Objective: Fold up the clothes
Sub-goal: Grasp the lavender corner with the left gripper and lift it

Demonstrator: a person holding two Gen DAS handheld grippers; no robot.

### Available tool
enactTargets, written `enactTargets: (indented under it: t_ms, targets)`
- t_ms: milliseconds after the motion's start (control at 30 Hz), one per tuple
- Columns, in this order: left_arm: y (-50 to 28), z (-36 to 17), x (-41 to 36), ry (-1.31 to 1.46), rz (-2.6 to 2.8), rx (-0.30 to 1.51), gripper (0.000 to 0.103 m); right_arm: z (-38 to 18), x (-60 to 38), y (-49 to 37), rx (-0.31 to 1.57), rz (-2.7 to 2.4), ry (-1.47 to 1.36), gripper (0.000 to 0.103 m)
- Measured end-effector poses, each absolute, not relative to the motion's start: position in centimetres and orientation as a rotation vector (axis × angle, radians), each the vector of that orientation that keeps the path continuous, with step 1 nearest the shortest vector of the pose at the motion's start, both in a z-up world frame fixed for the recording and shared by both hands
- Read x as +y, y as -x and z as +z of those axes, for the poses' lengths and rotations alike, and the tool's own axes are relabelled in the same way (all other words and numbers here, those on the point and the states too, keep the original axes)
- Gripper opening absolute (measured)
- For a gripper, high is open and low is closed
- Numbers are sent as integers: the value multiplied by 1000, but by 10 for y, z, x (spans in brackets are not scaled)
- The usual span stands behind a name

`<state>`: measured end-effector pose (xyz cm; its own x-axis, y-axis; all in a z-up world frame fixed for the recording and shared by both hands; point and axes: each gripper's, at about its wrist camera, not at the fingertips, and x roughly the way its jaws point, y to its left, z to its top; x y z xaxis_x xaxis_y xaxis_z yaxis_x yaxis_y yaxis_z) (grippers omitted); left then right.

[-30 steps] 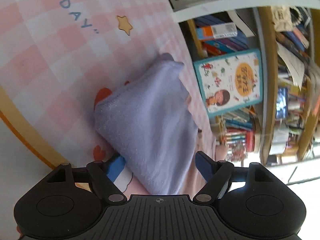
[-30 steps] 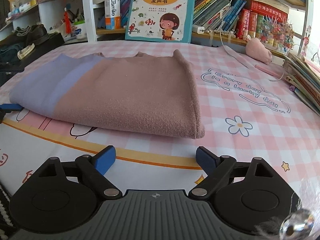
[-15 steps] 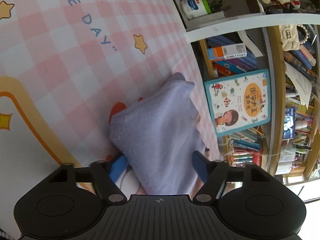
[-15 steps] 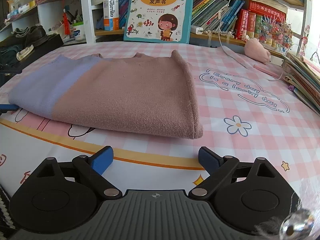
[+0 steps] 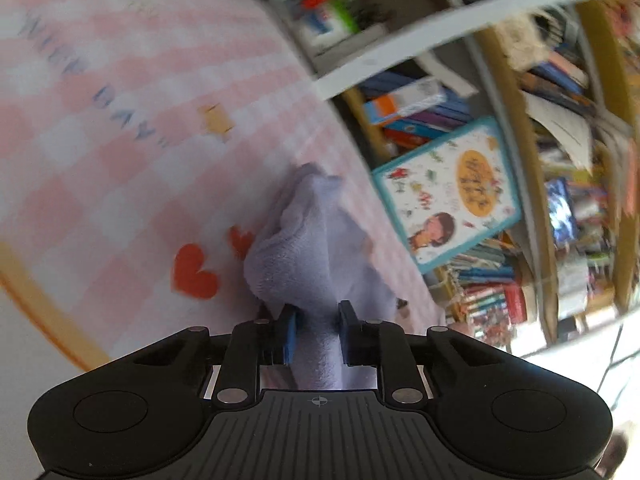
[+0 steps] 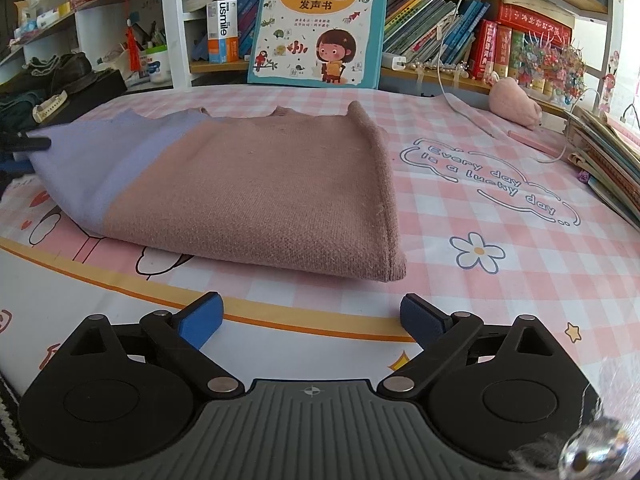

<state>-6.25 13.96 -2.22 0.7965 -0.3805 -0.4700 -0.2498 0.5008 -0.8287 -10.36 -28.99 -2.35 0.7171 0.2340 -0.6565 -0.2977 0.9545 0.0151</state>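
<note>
1. Left gripper (image 5: 316,332), with its blue pads drawn close together, had pinched the lilac end of a two-tone knitted sweater (image 6: 248,188), lilac at one end and dusty pink over the rest, bunching that cloth up off the mat.
2. Right gripper (image 6: 310,316) stood with its blue-padded fingers spread wide and held nothing, poised low just off the sweater's near pink edge.
3. That sweater lay as a flat folded rectangle in the middle of the pink-and-white checked table mat (image 6: 480,216), its long axis running left to right, the lilac end towards the mat's left edge.
4. Judging by this, the left gripper was the one engaged; the pink corner (image 6: 394,270) lay just ahead of the right gripper, slightly to its right.
5. Whether another fold was due, the view could not settle.
</note>
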Motion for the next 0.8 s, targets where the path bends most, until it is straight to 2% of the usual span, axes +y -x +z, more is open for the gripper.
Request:
enactTargets:
  t_ms: [200,300,433,467,800]
  targets:
    - [57,-47,141,1187,-31,692,28,-24,-290,103,713,295,93,96]
    - [53,-54,139,1218,-8,689,28,-24,-290,104,714,293,92,96]
    - [46,-54,135,1173,1,644,18,-25,-288,103,716,290,93,98]
    - [44,-55,135,1151,0,638,12,-25,-287,103,716,289,94,99]
    - [58,-46,174,1109,70,567,10,-26,-271,92,707,313,103,99]
